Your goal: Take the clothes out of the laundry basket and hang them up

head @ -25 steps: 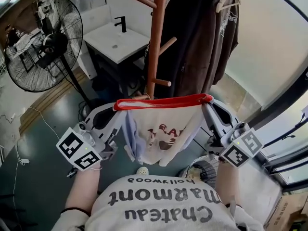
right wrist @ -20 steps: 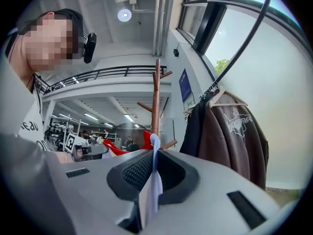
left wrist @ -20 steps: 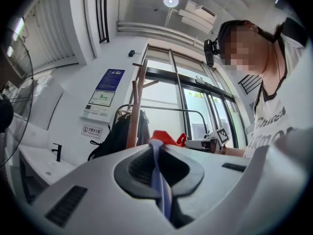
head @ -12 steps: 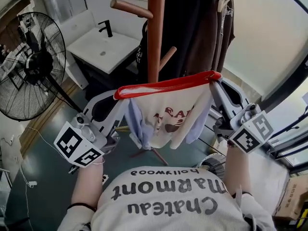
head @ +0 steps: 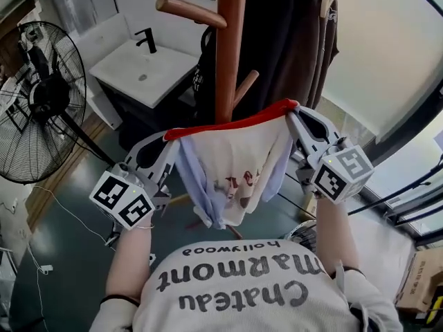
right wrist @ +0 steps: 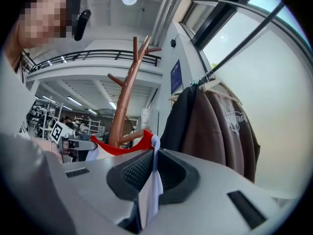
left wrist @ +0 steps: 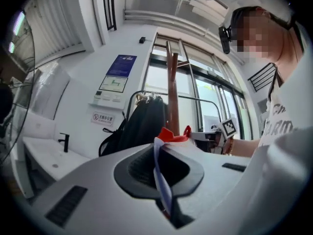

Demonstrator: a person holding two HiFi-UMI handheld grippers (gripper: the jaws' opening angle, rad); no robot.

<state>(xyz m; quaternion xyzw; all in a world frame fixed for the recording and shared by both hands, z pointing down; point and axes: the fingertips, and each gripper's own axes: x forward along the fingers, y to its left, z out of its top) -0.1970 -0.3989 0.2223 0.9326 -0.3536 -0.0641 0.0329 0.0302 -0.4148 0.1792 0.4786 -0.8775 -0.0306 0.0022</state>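
Observation:
A cream shirt (head: 235, 161) with a red collar band (head: 232, 122), pale blue sleeves and a red print hangs stretched between my two grippers, in front of a wooden coat stand (head: 229, 47). My left gripper (head: 170, 142) is shut on the shirt's left shoulder; blue cloth (left wrist: 163, 177) sits pinched between its jaws. My right gripper (head: 293, 113) is shut on the right shoulder, with pale cloth (right wrist: 150, 190) clamped in its jaws. The stand's pegs (head: 188, 11) rise just beyond the collar. The stand also shows in the right gripper view as a brown trunk (right wrist: 124, 102).
Dark and brown jackets (head: 304, 40) hang behind the stand on the right. A white sink counter (head: 142, 64) stands at the back left, a black floor fan (head: 38, 102) further left. A window wall (head: 394, 68) runs along the right. A round basket (head: 311, 234) sits on the floor by my right side.
Both grippers carried the stretched shirt forward toward the coat stand, which now stands closer. The right end of the collar sits higher than before. Both grips held.

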